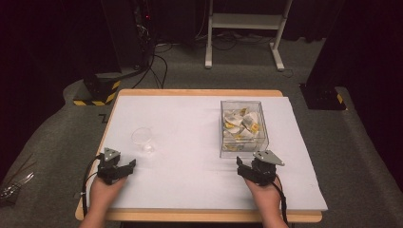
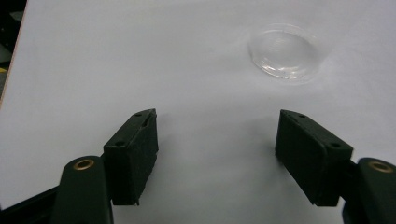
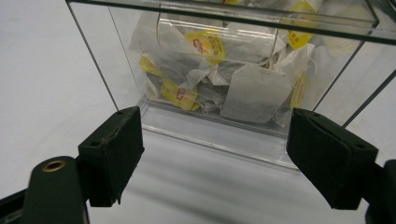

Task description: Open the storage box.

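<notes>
Clear box [image 1: 243, 127] holds tea bags [image 3: 254, 93]; clear cup [image 2: 285, 52] empty.

- A lab or test room set up for recording, not a home: the surroundings are dark, with black stands and drapes on either side.
- A small wooden table [image 1: 199, 93] stands alone on grey carpet [image 1: 57, 133], covered by a plain white sheet [image 1: 190, 166].
- Black cables [image 1: 157, 66] run across the floor towards dark equipment with a red light.
- A base marked with yellow-and-black hazard tape [image 1: 97, 95] sits at the left (workshop-style safety marking).
- A white metal frame [image 1: 244, 21] stands behind.
</notes>
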Motion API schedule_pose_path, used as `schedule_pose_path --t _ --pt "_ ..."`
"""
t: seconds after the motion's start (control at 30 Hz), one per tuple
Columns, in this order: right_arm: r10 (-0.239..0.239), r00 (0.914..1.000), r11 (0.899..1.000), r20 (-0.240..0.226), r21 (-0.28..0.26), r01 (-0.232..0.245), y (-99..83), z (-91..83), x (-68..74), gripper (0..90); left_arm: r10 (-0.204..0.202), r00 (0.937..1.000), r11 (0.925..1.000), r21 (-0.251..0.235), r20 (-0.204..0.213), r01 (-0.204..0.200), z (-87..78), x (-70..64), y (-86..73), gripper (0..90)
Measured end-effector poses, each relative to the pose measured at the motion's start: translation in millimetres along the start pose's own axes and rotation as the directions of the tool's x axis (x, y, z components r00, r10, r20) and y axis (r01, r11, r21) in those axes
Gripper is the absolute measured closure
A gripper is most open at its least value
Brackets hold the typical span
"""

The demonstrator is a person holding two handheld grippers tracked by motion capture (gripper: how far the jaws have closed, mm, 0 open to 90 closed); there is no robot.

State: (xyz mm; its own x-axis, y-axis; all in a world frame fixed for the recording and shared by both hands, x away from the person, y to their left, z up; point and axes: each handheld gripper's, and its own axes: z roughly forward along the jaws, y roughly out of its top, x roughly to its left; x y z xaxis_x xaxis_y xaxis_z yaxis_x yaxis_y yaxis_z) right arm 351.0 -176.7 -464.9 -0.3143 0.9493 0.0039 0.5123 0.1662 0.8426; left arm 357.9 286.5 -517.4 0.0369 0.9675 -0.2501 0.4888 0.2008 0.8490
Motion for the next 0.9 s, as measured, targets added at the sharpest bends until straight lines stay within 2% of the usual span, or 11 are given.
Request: schedule_pose_path --t 0.23,0.43,0.5,0.9 --pt "0.030 0.9988 1.000 0.039 -0.007 -0.029 7.0 6.4 6.3 19.6 0.000 1.0000 1.0000 -0.002 0.000 0.000 0.1 0.0 -0.1 29.9" --pt "0.029 0.9982 0.999 0.052 -0.018 -0.029 11.1 10.6 9.6 20.7 0.000 1.0000 1.0000 -0.001 0.000 0.000 0.1 0.0 -0.1 29.8" --pt "0.044 0.9974 0.999 0.057 -0.024 -0.043 12.8 11.6 10.0 21.0 0.000 1.0000 1.0000 -0.002 0.000 0.000 0.1 0.0 -0.1 29.9" --pt "0.045 0.9953 0.999 0.086 -0.032 -0.043 18.7 20.6 15.1 23.1 0.001 1.0000 1.0000 0.000 0.001 -0.001 0.1 0.1 0.0 29.8"
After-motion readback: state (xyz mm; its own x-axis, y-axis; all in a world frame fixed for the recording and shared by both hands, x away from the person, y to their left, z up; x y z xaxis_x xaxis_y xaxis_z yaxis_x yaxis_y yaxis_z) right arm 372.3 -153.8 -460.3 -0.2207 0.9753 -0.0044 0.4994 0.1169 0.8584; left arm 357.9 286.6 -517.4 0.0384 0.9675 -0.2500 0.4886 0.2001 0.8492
